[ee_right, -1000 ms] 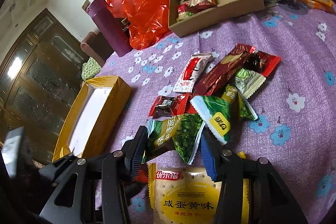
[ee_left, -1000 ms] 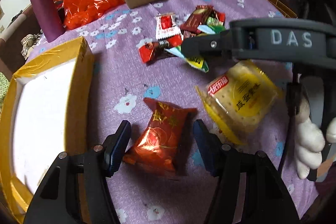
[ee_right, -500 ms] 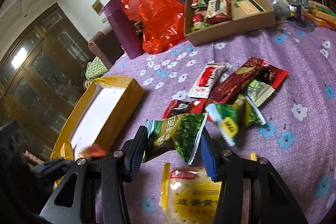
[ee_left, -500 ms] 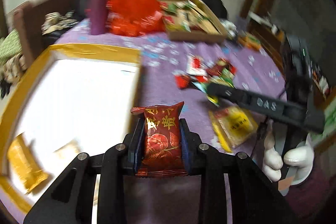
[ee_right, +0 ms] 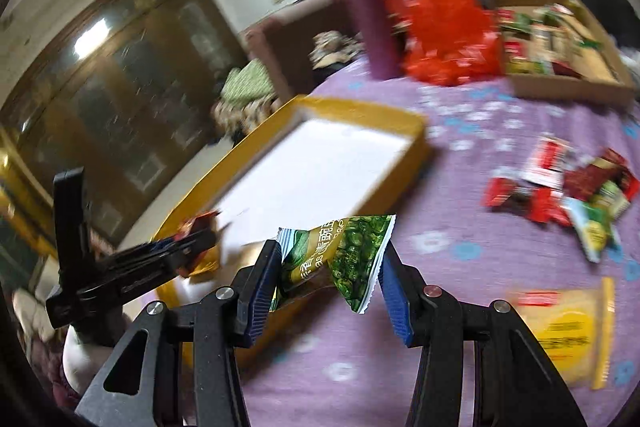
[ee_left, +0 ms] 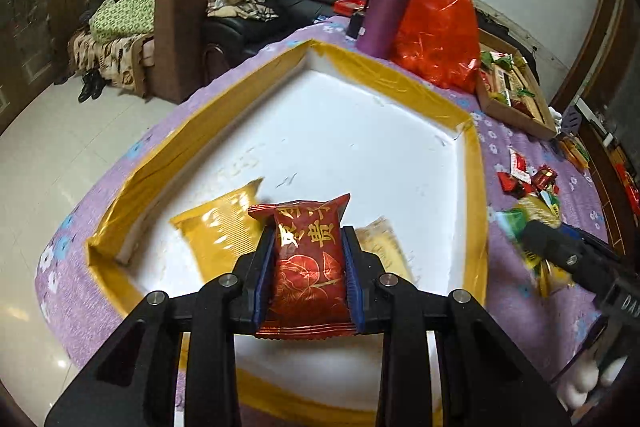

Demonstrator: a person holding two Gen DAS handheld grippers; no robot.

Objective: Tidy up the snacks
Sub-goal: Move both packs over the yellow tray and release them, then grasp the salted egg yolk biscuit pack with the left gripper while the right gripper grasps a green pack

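Fingers (ee_left: 267, 269) of the left gripper (ee_left: 308, 275) are clamped on the flanks of a red packet (ee_left: 310, 263), held over the near end of the yellow-rimmed tray (ee_left: 476, 187). The packet's long axis runs straight ahead along the fingers, its crimped top edge pointing away toward the tray's far corner. Below it, on the white tray floor, lie a yellow packet (ee_left: 220, 235) and a paler one (ee_left: 384, 251). The right gripper (ee_right: 332, 279) pinches a green packet (ee_right: 340, 255) crosswise between its fingers, twisted, its long axis spanning the gap, above the purple flowered worktop (ee_right: 440, 227) just beside the tray. Loose snacks (ee_right: 568, 195) lie farther right.
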